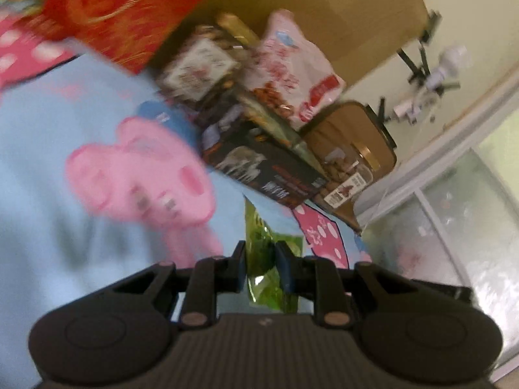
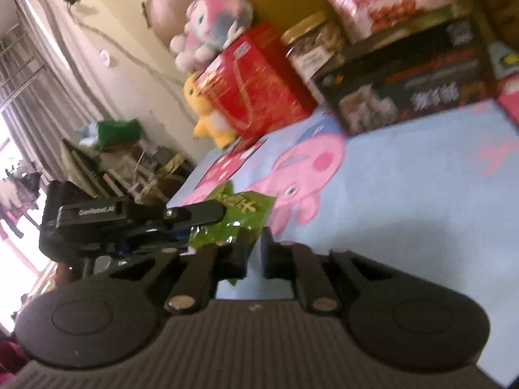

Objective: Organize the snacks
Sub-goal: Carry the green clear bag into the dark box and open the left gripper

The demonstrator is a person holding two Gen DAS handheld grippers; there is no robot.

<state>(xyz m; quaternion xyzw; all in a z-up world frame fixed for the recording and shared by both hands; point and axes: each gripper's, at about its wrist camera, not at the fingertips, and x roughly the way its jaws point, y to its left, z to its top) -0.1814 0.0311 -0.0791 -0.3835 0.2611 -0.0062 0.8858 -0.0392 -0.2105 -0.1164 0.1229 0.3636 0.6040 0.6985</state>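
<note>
Left hand-held gripper point(image 1: 262, 267) pinches a crinkly green foil packet point(image 1: 266, 259).
Right hand-held gripper point(image 2: 254, 253), pressed together, nips the packet's other edge above the blue cartoon-print cloth point(image 2: 405, 194); boxes behind.

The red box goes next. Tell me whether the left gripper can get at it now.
Probably not yet: the left gripper is shut on a green packet, so its jaws are taken. Otherwise the blue cloth between it and the red box looks clear.

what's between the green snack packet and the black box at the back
Only bare blue cartoon-pig sheet lies between the green snack packet and the black box, clearest in the right wrist view.
</note>
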